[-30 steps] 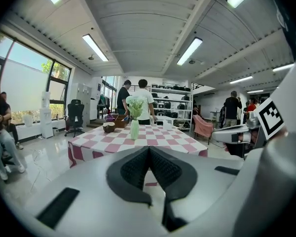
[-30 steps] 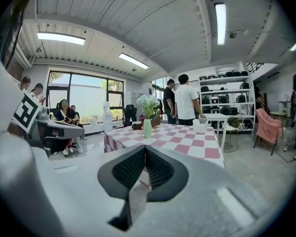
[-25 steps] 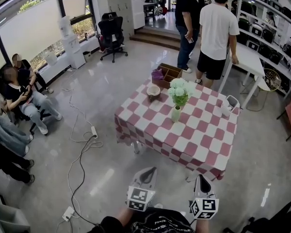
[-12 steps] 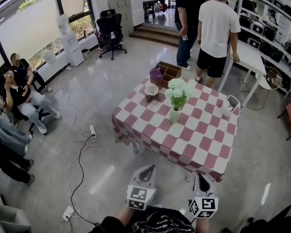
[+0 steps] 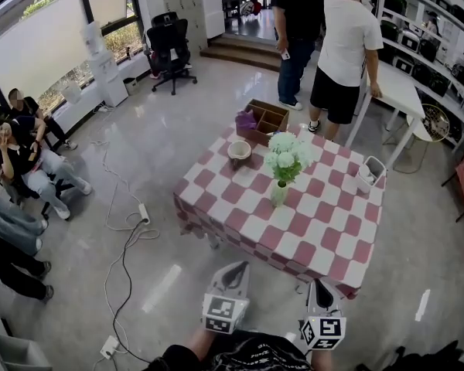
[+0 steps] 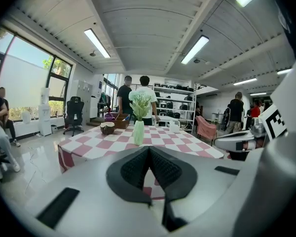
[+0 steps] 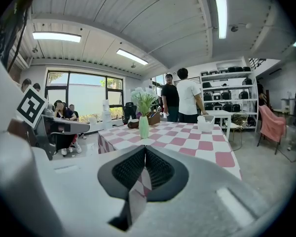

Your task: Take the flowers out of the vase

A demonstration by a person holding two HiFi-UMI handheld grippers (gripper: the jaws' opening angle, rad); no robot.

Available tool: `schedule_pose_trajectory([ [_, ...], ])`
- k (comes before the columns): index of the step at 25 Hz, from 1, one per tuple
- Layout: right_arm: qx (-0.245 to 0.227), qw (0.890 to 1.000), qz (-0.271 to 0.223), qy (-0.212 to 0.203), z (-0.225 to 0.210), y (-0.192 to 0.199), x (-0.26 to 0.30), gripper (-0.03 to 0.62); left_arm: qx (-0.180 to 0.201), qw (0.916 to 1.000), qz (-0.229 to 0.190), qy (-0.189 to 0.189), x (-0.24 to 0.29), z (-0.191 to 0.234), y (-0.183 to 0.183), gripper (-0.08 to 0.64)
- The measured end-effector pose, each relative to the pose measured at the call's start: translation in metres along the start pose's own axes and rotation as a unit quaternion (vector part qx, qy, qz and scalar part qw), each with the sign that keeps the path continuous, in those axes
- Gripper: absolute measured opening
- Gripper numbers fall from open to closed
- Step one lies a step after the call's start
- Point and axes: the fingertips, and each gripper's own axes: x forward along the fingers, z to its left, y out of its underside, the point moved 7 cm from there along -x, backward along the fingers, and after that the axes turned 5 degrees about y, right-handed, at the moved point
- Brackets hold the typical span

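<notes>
Left tool (image 5: 235, 270) and right tool (image 5: 319, 286), bottom centre: jaws pressed together, empty. Flowers (image 5: 288, 154) in vase (image 5: 279, 195) on checked worktop (image 5: 325, 242), centre; lower stems hidden inside vase.

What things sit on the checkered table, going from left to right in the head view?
bowl → green vase holding white flowers → white basket
</notes>
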Motion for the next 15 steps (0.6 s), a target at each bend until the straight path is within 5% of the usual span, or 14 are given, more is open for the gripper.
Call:
schedule_pose_trajectory([
  [15,0.012,0.999,-0.020,0.043,0.002,-0.042,0.084,0.006,0.008,0.9998,0.000,0.020,0.065,0.079,-0.039,0.011],
])
